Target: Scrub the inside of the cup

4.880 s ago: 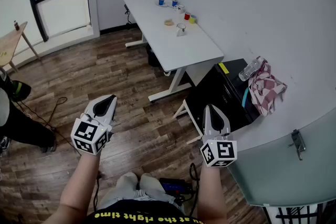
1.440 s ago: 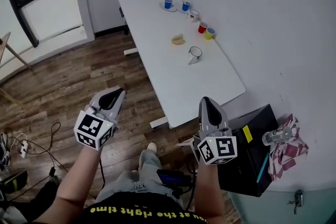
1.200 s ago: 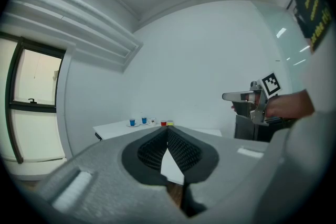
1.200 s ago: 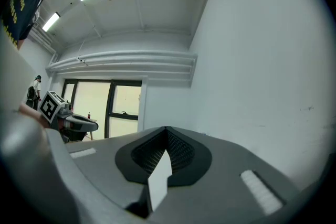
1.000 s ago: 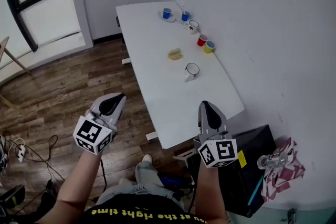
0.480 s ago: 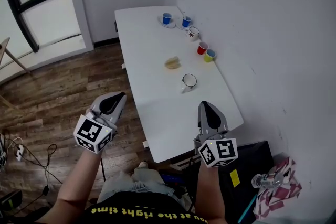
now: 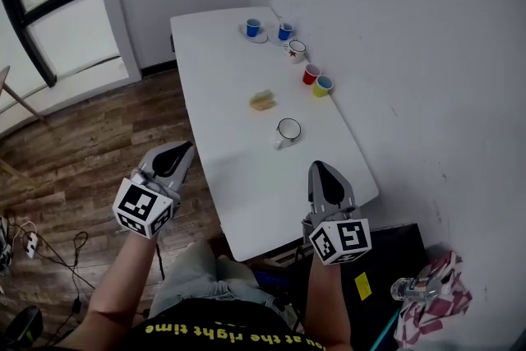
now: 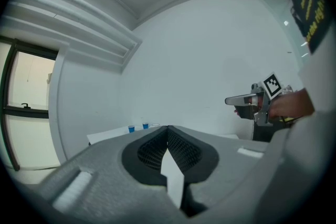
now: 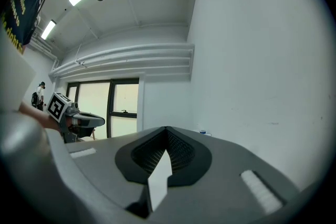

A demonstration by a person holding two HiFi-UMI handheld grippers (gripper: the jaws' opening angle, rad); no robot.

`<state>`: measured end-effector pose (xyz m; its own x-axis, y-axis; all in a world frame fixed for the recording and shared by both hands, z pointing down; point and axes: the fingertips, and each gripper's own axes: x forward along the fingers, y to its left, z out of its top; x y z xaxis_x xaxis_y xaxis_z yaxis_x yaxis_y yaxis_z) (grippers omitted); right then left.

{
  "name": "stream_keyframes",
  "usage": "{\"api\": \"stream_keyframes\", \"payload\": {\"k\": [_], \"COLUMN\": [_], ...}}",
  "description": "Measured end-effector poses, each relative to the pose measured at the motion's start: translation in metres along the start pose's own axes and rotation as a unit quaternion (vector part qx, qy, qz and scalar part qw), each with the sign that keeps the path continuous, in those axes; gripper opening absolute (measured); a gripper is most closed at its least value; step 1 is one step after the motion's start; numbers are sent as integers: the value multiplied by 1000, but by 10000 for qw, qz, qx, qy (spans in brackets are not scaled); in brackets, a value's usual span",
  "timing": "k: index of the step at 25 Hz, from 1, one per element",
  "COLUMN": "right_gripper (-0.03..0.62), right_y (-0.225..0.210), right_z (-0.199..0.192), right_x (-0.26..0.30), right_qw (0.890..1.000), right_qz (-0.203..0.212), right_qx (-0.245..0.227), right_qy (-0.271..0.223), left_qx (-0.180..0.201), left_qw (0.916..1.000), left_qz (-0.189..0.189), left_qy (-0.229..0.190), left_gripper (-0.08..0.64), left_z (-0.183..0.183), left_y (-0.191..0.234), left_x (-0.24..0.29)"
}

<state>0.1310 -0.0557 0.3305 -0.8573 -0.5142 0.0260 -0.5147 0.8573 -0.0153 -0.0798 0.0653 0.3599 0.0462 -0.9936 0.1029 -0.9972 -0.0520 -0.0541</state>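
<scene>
Presently the left gripper (image 7: 181,147) and right gripper (image 7: 320,165) are hovering by the near end of the table (image 7: 246,201), jaws fully together and gripping nothing. The white cup (image 7: 288,130) is standing untouched mid-table, and a yellowish pad (image 7: 263,100), likely the scrubber, is lying just beyond it. All scrubbing is remaining.

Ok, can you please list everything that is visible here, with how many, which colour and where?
table: one, white, against the wall
blue cups: two, blue, far end of the table
small cup: one, white, beside the blue cups
red cup: one, red, wall side of the table
yellow cup: one, yellow, next to the red cup
mug: one, white with dark rim, mid-table
sponge-like piece: one, tan, just beyond the mug
cabinet: one, black, on the floor past the table's near end
bottle: one, clear, on the cabinet
cloth: one, red-and-white check, beside the bottle
left claw: one, grey, shut and empty, over the wooden floor
right claw: one, grey, shut and empty, over the table's near end
</scene>
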Motion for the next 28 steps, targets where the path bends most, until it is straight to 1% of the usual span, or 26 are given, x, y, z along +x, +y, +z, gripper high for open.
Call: {"api": "stream_keyframes", "payload": {"k": [5,12,17,22,26,28], "right_gripper": [6,6,6,6,6,6], "right_y": [-10,-22,-24,-34,-41,-44], "right_z": [-6,-14,-21,-17,-24,-28], "right_x": [11,33,48,58,61,61], "right_qw": [9999,9996,9992,9983,9969,9961], "right_qz": [-21,-167,-224,-466,-661,-738], "right_qx": [63,154,158,153,177,197], "right_qy": [114,185,290,321,387,439], "left_qx": [-28,20,49,97,89,150], "left_qw": [10000,9996,9986,9969,9945,9932], "left_qz": [-79,-272,-512,-760,-1020,-1138], "left_qy": [26,101,145,153,200,209], "left_gripper": [1,0,0,0,0,0], "left_z": [-3,-7,-7,-7,-11,-12], "left_y": [6,21,32,42,44,42], "left_x": [22,55,83,113,137,148]}}
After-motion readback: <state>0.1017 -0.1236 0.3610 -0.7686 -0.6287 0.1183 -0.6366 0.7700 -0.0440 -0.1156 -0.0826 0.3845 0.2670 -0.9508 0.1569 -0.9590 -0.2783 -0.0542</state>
